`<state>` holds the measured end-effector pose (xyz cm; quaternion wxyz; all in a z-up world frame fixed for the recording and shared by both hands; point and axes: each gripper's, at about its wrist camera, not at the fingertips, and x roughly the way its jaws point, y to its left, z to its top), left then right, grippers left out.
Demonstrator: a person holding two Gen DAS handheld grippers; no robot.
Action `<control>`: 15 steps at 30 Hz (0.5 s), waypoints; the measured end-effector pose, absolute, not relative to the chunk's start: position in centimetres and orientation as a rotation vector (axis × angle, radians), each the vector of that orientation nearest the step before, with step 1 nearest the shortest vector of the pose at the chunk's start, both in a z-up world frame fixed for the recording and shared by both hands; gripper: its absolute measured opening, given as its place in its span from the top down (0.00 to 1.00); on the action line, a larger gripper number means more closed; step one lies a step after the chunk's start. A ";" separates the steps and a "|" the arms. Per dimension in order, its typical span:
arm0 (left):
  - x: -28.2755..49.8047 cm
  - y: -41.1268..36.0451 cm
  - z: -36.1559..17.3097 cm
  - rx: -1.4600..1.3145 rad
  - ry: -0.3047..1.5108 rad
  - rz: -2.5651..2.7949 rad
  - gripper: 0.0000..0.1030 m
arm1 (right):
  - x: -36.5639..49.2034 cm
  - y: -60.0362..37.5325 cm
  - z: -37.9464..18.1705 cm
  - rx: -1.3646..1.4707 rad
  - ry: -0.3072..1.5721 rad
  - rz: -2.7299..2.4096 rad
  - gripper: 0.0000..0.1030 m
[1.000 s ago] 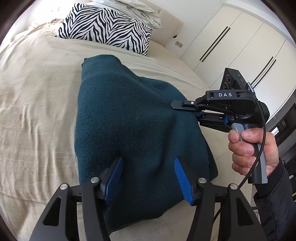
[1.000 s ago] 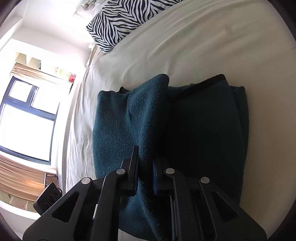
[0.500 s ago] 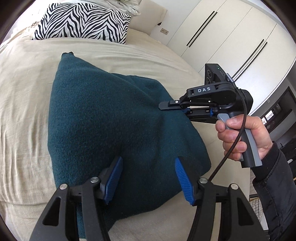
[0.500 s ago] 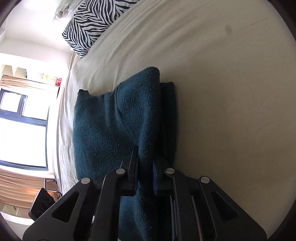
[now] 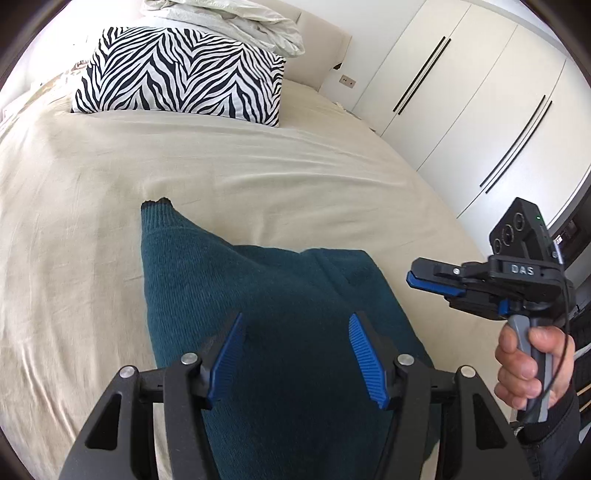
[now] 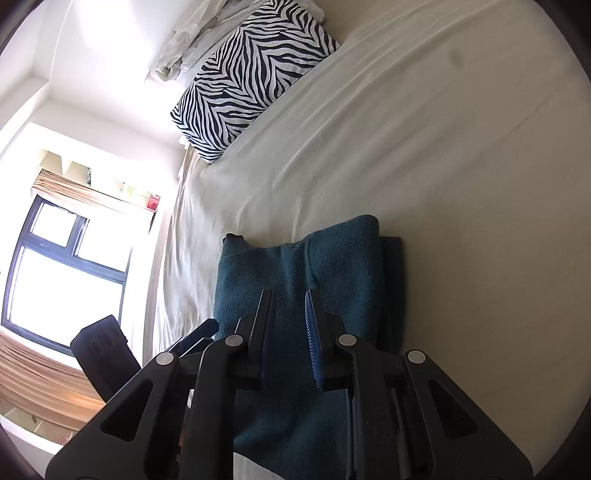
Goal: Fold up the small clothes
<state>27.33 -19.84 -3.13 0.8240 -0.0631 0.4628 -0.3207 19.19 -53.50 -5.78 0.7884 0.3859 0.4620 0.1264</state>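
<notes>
On the bed (image 5: 258,177), the right hand-held gripper (image 6: 290,306) has released the folded sweater (image 5: 266,295), jaws narrowly parted; the left hand-held gripper (image 5: 295,347) stays wide, so this fold appears complete.

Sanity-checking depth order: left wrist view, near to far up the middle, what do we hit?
left gripper → teal garment → bare bed sheet → zebra pillow → rumpled white bedding

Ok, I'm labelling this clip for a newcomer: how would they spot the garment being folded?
Start at the big bed with the beige sheet and the zebra-print pillow at its head. Nearer the foot lies the dark teal knitted garment, folded over on itself. It is the only dark, fuzzy thing on the pale sheet.
</notes>
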 end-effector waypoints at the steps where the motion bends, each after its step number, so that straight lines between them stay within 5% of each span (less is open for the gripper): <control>1: 28.4 -20.1 -4.1 -0.115 1.015 -0.659 0.40 | 20.1 -52.8 -6.0 0.827 1.005 0.281 0.84; 6: 29.6 -20.9 -7.2 -0.029 1.022 -0.645 0.41 | 24.5 -50.9 -10.8 0.877 1.089 0.201 0.84; 9: 29.7 -20.8 -8.1 -0.026 1.008 -0.647 0.41 | 25.2 -52.1 -13.9 0.965 1.040 0.218 0.93; 15: 29.4 -20.7 -7.1 -0.013 1.017 -0.644 0.43 | 23.8 -52.6 -13.0 0.958 1.011 0.200 0.94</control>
